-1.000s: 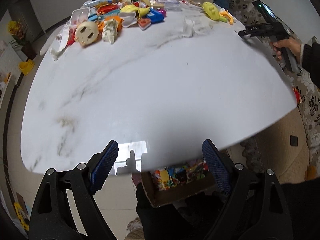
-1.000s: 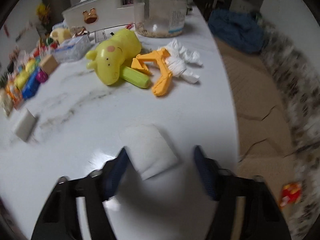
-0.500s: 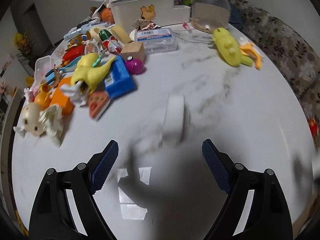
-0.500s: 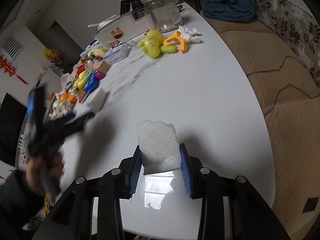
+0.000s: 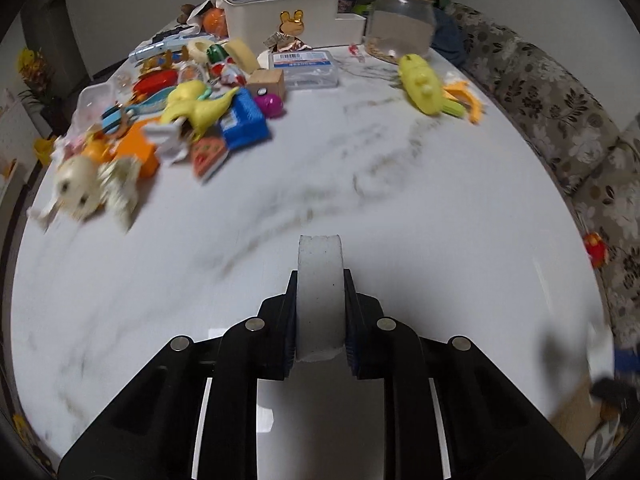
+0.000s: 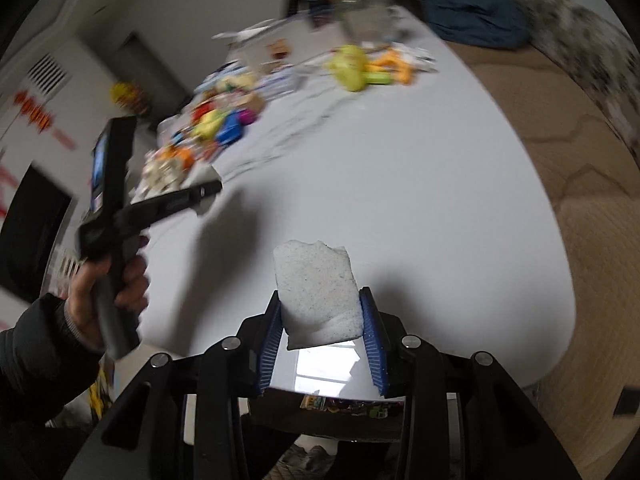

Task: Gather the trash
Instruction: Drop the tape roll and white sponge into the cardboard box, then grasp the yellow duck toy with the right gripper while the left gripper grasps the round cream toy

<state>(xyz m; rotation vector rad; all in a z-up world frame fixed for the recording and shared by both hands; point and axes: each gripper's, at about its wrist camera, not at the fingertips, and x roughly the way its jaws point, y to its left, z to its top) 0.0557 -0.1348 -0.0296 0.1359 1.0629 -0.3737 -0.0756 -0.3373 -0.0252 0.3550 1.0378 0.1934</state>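
A narrow white foam strip (image 5: 320,280) stands on edge on the white marble table (image 5: 440,220), with my left gripper (image 5: 320,277) shut on it. A wider, speckled white foam piece (image 6: 316,292) is squeezed between the blue pads (image 6: 370,320) of my right gripper (image 6: 321,295), just above the table's near edge. Below that edge sits a cardboard box (image 6: 344,410) holding colourful scraps. In the right wrist view, a hand (image 6: 108,292) holds the left gripper (image 6: 200,192) at the left, with white foam at its tip.
A heap of toys (image 5: 180,112) covers the table's far left. A yellow toy (image 5: 424,84), a glass jar (image 5: 400,28) and a white storage box (image 5: 280,16) stand at the back. A floral sofa (image 5: 560,112) runs along the right, with a blue cloth (image 6: 476,12) on it.
My left gripper moved across the table to the foam strip and closed on it. My right gripper closed on the wider foam piece and carried it back toward the near table edge.
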